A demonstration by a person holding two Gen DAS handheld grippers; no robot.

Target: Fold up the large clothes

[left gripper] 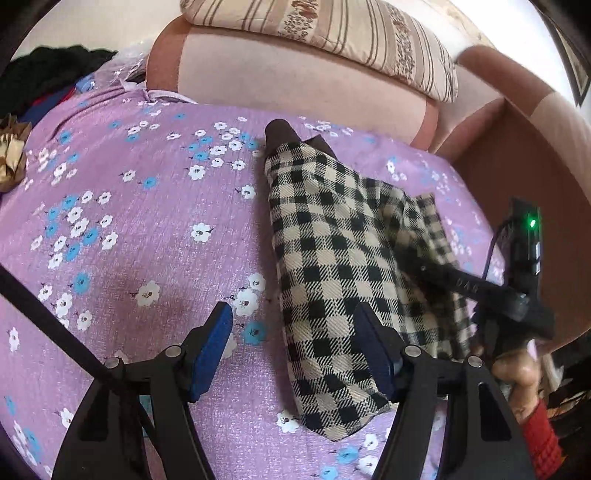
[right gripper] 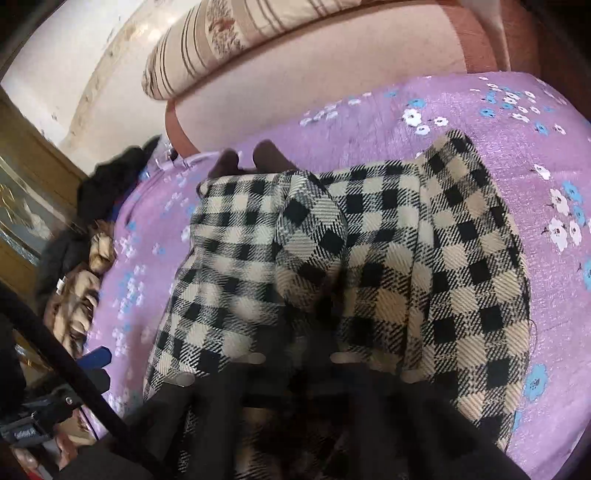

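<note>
A black and cream checked garment (left gripper: 332,258) lies folded lengthwise on the purple flowered bedsheet (left gripper: 147,221), its brown collar (left gripper: 280,134) at the far end. My left gripper (left gripper: 295,343) is open above the garment's near left edge, holding nothing. My right gripper (left gripper: 421,264) reaches over the garment's right side, its fingers buried in the folded cloth. In the right wrist view the garment (right gripper: 369,240) fills the frame and drapes over the fingers, which are hidden under cloth.
A pink sofa back (left gripper: 295,81) with a striped pillow (left gripper: 351,33) stands behind the sheet. Dark clothes (left gripper: 48,77) and a gold item (left gripper: 11,155) lie at the far left. A pile of clothes (right gripper: 81,266) lies at the left.
</note>
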